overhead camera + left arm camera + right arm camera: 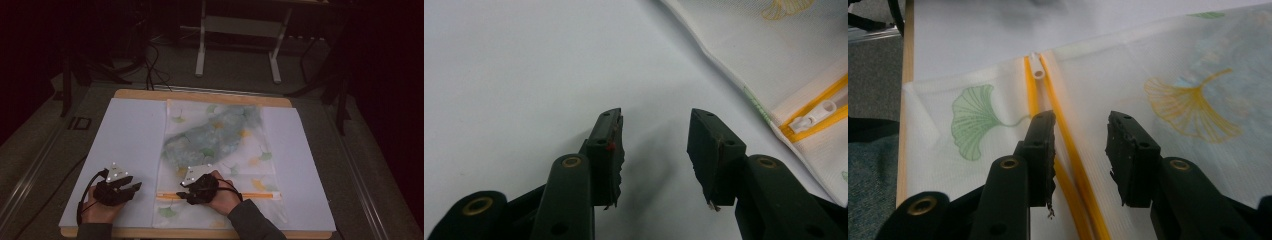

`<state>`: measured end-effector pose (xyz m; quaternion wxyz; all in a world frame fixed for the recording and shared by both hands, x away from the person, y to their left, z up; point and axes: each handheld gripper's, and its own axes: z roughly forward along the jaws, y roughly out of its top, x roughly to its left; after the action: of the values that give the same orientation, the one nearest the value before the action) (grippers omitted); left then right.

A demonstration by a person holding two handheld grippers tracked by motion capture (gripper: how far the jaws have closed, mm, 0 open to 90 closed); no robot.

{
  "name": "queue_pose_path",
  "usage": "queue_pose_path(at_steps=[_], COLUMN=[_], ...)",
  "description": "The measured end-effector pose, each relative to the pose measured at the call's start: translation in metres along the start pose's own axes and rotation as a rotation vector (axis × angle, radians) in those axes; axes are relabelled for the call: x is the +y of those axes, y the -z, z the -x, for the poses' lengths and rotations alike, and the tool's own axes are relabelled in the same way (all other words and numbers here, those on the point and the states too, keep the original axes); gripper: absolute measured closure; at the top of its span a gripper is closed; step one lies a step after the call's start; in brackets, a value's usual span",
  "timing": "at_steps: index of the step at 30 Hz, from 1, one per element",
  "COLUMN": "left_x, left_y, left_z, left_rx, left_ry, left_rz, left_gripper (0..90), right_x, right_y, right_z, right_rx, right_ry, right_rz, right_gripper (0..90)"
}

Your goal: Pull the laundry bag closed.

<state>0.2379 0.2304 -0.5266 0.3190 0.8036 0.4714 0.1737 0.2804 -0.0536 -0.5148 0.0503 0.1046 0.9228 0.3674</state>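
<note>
A white mesh bag [260, 167] printed with ginkgo leaves lies flat on the table, with a blue-green cloth [215, 135] inside it. Its orange zipper [250, 195] runs across the near end. My right gripper [181, 196] hovers open over the zipper's left end. In the right gripper view the gripper [1082, 121] straddles the orange zipper tape [1070, 150], and the white zipper pull [1038, 71] lies just beyond the jaws. My left gripper [136, 188] rests open on the white sheet left of the bag. The left gripper view has bare sheet between the gripper's [655, 119] jaws, with the zipper pull [811, 116] off to the right.
A white sheet [130, 130] covers the wooden table [200, 95]. The bag's near left corner reaches close to the table's front edge [904, 125]. Beyond the table, a white desk frame [240, 30] stands on the dark floor, with cables [150, 65] beside it.
</note>
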Motion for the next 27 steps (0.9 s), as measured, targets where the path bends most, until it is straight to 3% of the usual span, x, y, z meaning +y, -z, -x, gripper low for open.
queue_pose_path(at_steps=[27], left_x=[0.001], left_y=[-0.001], left_z=[0.002], left_rx=[0.0], left_ry=[-0.011], left_rz=[-0.011], left_gripper=[57.7], right_x=[0.02], right_y=[-0.04], right_z=[-0.014], right_rx=[0.06], right_ry=[0.051], right_rz=[-0.02], right_gripper=[71.9])
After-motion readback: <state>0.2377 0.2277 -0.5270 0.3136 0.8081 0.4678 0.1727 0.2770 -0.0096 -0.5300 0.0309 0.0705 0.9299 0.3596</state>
